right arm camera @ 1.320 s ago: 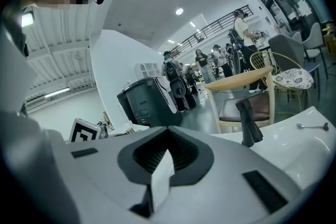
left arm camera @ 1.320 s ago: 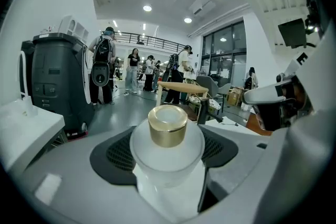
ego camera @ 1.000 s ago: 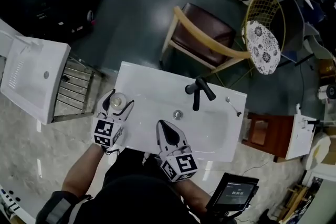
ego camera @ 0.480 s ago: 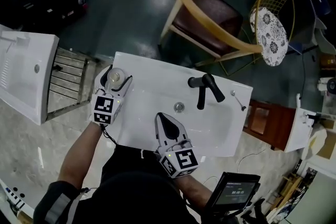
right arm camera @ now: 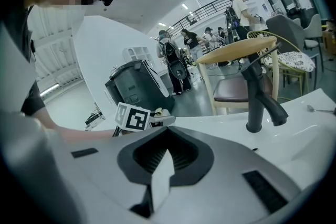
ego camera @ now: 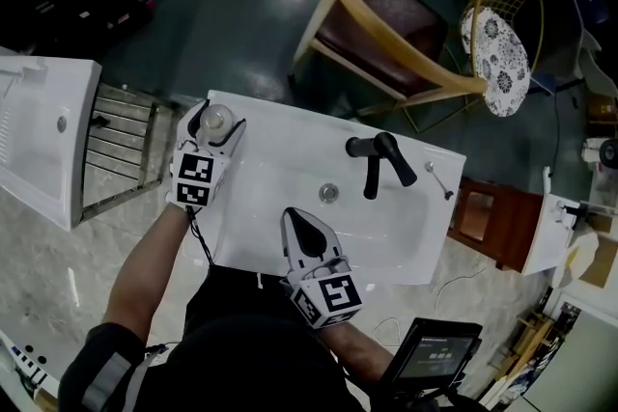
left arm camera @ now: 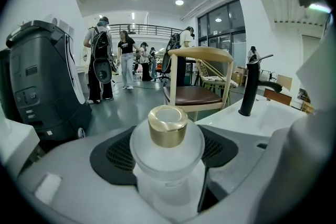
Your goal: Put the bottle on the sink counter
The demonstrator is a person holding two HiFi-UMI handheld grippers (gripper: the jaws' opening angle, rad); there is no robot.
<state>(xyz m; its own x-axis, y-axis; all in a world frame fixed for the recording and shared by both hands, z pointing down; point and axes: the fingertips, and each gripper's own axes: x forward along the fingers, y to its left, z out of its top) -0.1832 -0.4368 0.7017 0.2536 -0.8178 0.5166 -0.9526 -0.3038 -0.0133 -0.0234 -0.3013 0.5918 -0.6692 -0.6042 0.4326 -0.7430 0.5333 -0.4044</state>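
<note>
Detail differs by view: only the left gripper view shows the gold cap (left arm camera: pixel 167 126) on the frosted round glass bottle (left arm camera: pixel 167 160), and only the head view places it over the white sink counter's (ego camera: pixel 261 125) far left corner. With forearm outstretched, the left gripper (ego camera: pixel 216 123) clamps the bottle between widely spread fingers. The right gripper (ego camera: pixel 294 219), pinched shut and empty, hovers above the basin (ego camera: pixel 386 227).

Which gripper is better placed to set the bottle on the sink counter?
Left. The left gripper holds the bottle at the sink counter's far left corner; the right gripper is shut and empty.
</note>
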